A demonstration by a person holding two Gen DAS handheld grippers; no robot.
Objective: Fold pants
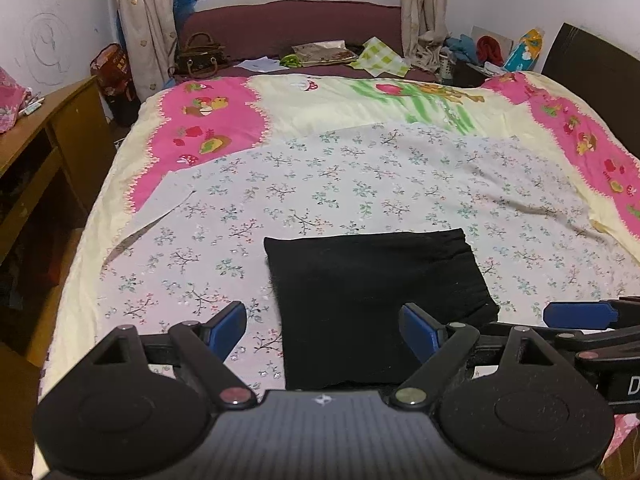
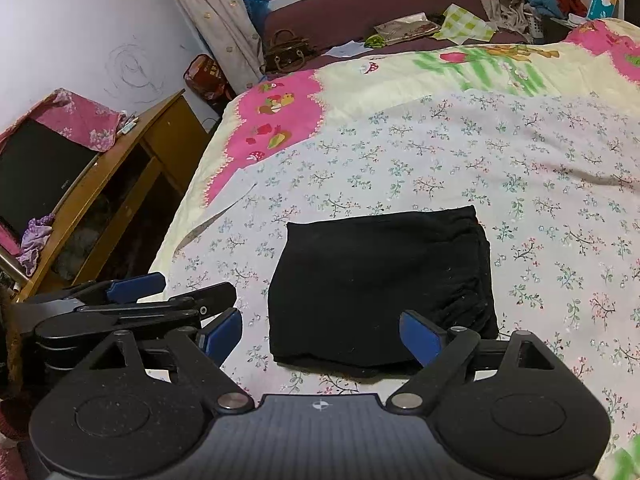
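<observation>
The black pants [image 1: 372,292] lie folded into a compact rectangle on the floral sheet [image 1: 320,184], flat and free of both grippers. My left gripper [image 1: 324,324] hovers over their near edge, open, with nothing pressed between its blue pads. My right gripper [image 2: 322,332] is likewise open above the near edge of the pants [image 2: 376,280], touching nothing. In the right wrist view the left gripper's blue finger [image 2: 136,286] shows at the left, off the pants. In the left wrist view the right gripper's blue finger [image 1: 580,315] shows at the right edge.
The sheet covers a bed with a pink and cream quilt [image 1: 208,120]. A wooden desk [image 1: 48,148] stands along the left side. Beyond the bed is a maroon window bench [image 1: 296,28] with a handbag [image 1: 198,56], papers and cloths. A dark headboard [image 1: 588,52] is at the right.
</observation>
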